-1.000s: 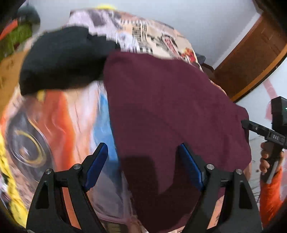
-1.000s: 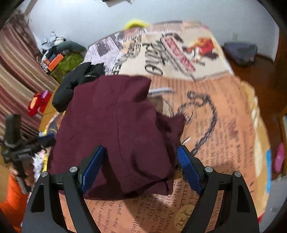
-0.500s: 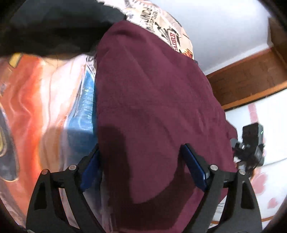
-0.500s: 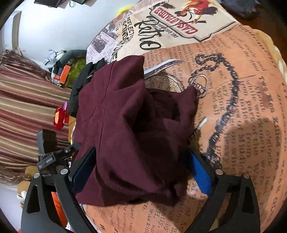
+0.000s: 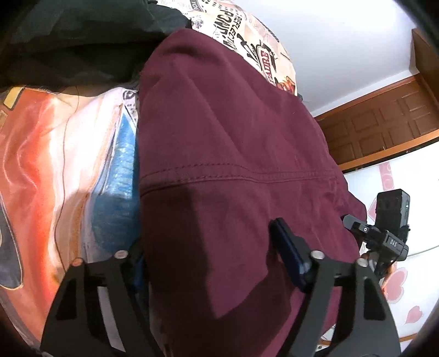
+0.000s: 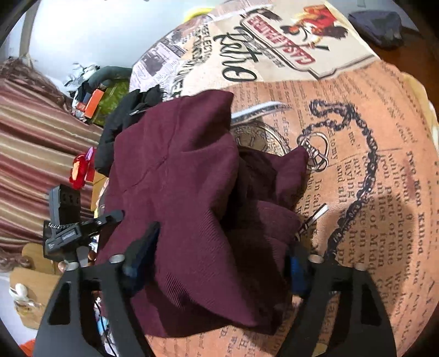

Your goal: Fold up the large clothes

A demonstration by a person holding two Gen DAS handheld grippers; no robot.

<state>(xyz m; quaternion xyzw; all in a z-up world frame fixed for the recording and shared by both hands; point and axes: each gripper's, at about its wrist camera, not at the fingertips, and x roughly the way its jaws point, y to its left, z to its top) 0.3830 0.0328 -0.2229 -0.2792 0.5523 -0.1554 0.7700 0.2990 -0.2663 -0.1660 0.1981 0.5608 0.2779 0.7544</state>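
A maroon garment (image 5: 233, 153) lies bunched on a bed with a printed newspaper-style cover (image 6: 370, 153). In the left wrist view my left gripper (image 5: 211, 255) is open, its blue-padded fingers straddling the garment's near left edge, low on the cloth. In the right wrist view the garment (image 6: 178, 192) is folded over itself with a loose lump at its right. My right gripper (image 6: 216, 261) is open, with its fingers either side of the garment's near part. Each gripper shows in the other's view: the right one (image 5: 384, 236) and the left one (image 6: 79, 228).
A black garment (image 5: 82, 41) lies beyond the maroon one, also seen in the right wrist view (image 6: 123, 120). Striped curtain (image 6: 33, 142) and clutter stand left of the bed. A wooden door (image 5: 384, 126) is at the right. A dark cloth (image 6: 378, 22) lies on the floor.
Both grippers have moved down and forward onto the maroon garment, staying open. The cloth now fills the space between each pair of fingers.
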